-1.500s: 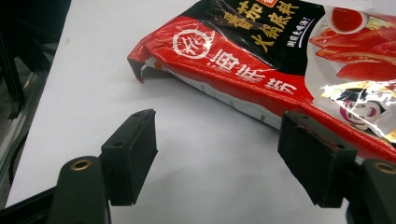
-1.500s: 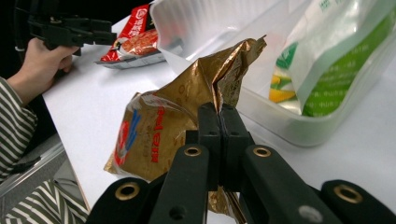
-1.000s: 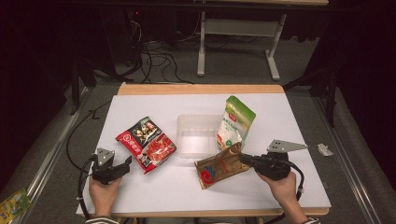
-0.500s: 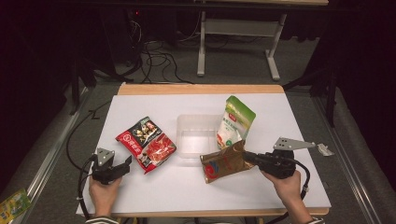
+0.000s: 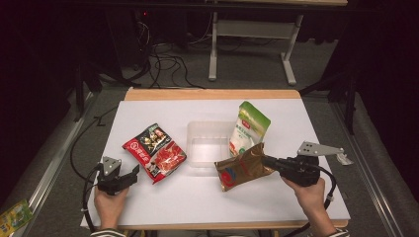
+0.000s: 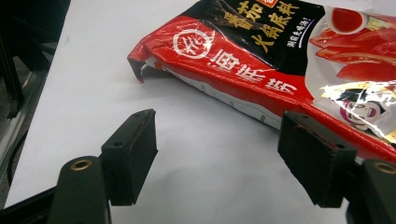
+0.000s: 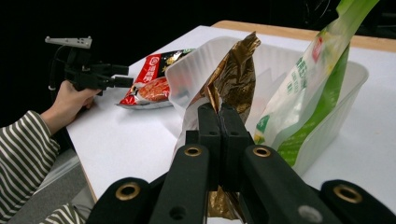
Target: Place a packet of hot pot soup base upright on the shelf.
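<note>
Gripping a gold-brown pouch (image 5: 242, 167) by its right edge, the right claw (image 5: 267, 162) has its jaws pressed together on the foil, at the near right of the desk (image 5: 207, 207). In the right gripper view the pouch (image 7: 233, 74) rises upright from between the closed jaws, its top crumpled. At the near left, the left claw (image 5: 129, 174) rests low over the white desk top with its jaws standing wide apart and nothing between them; in the left gripper view the bare surface shows between the two black pads (image 6: 133, 149). Just beyond that claw lies a red and black packet (image 5: 154, 152), flat on the desk, its near corner close to the jaws. Farther in, at the middle, sits a clear plastic tray (image 5: 210, 129). A green and white pouch (image 5: 249, 129) leans on the tray's right side, just beyond the held pouch.
</note>
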A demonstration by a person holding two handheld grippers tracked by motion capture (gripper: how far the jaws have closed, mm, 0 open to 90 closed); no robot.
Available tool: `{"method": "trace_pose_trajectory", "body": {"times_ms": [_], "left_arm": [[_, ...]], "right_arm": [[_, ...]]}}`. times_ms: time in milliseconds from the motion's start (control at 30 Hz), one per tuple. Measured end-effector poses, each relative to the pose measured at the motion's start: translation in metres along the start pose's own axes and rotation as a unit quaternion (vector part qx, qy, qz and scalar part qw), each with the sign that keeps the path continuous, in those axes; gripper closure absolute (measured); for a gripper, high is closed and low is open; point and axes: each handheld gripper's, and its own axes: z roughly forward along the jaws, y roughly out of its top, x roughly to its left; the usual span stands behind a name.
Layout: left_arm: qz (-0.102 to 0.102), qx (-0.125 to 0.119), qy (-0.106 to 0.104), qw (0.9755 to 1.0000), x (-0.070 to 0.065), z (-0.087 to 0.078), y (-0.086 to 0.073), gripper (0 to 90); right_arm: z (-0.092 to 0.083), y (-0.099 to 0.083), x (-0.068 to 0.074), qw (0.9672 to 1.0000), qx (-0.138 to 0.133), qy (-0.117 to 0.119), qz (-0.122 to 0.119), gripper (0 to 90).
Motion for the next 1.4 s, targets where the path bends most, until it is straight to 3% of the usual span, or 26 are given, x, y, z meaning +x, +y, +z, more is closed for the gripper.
{"method": "trace_pose_trajectory", "body": {"times_ms": [500,1400], "left_arm": [[-0.001,-0.001,0.000,1.0000,0.000,0.000,0.000,28.5],[-0.002,-0.003,-0.001,1.0000,0.000,0.000,0.000,28.4]], "right_arm": [[-0.012,0.027,-0.002,0.9996,-0.026,-0.010,-0.004,90.0],[0.017,0.067,-0.014,0.9990,-0.012,-0.036,0.023,90.0]]}}
